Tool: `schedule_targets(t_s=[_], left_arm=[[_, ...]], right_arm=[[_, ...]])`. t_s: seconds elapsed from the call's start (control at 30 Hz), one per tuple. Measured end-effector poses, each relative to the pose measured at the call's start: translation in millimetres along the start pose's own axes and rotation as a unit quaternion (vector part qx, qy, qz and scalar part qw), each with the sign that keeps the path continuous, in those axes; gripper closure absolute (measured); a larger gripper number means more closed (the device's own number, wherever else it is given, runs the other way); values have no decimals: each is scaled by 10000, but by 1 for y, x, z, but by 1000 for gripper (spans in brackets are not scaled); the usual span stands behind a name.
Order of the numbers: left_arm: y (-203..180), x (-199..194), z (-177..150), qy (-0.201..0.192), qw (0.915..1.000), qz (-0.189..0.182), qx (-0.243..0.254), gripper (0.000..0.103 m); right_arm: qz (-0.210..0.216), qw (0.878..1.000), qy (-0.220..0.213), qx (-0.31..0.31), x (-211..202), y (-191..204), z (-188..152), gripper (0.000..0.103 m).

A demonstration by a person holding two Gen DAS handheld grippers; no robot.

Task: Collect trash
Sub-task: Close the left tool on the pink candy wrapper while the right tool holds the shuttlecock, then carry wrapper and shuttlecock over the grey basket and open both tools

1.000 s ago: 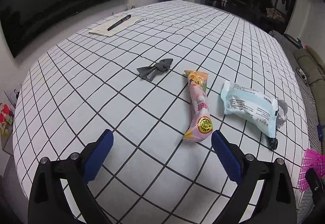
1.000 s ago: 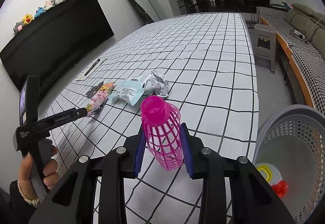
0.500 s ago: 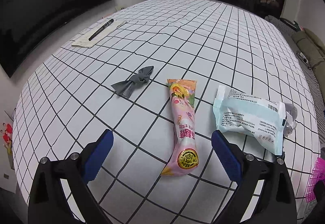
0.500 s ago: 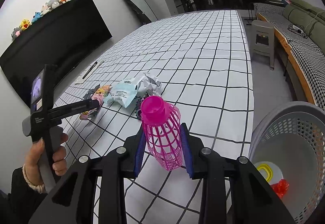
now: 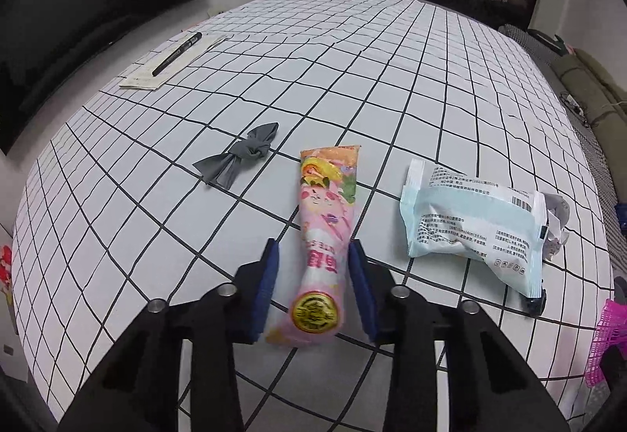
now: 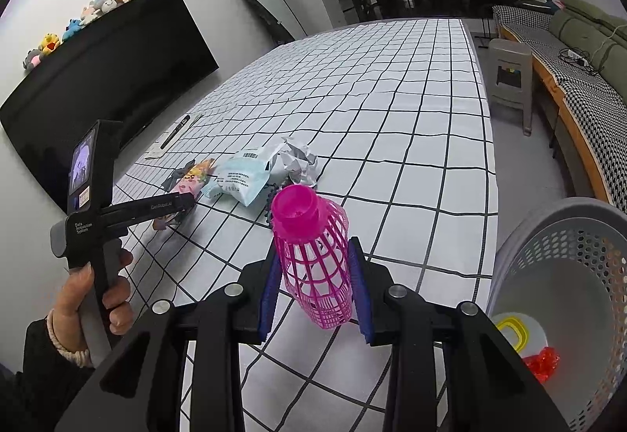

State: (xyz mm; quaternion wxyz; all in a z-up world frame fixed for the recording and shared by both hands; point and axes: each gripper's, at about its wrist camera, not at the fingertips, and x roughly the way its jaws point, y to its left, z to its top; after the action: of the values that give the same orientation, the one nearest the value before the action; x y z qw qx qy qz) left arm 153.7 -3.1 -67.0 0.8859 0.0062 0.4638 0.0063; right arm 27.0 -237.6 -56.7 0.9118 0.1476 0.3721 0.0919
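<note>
My left gripper is shut on the near end of a pink snack wrapper that lies on the checked table. A pale blue tissue pack lies to its right, with crumpled paper behind it. My right gripper is shut on a pink mesh bottle-shaped piece, held above the table's near edge. A grey perforated basket stands at the right beside the table. The left gripper also shows in the right wrist view, down on the wrapper.
A grey knotted cloth strip lies left of the wrapper. A pen on a paper slip lies at the far left. The basket holds a yellow-rimmed lid and red trash. A stool and sofa stand to the right.
My left gripper moved forward and down over the pink wrapper and closed on its near end. My right gripper kept hold of the pink mesh piece and barely moved.
</note>
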Motion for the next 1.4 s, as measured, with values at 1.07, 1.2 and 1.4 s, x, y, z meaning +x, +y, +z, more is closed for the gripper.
schedule_targets(t_s=[1.07, 1.2, 1.4], left_arm=[[-24, -85, -64, -578, 9957, -533, 493, 81], [-43, -101, -75, -642, 9928, -744, 684, 81], [-80, -123, -90, -717, 9858, -1114, 1030, 81]], right_arm=[[-334, 9990, -267, -91, -50, 7, -25, 71], [-449, 9985, -327, -4, -66, -4, -35, 71], [-701, 9964, -408, 245, -92, -31, -53, 71]])
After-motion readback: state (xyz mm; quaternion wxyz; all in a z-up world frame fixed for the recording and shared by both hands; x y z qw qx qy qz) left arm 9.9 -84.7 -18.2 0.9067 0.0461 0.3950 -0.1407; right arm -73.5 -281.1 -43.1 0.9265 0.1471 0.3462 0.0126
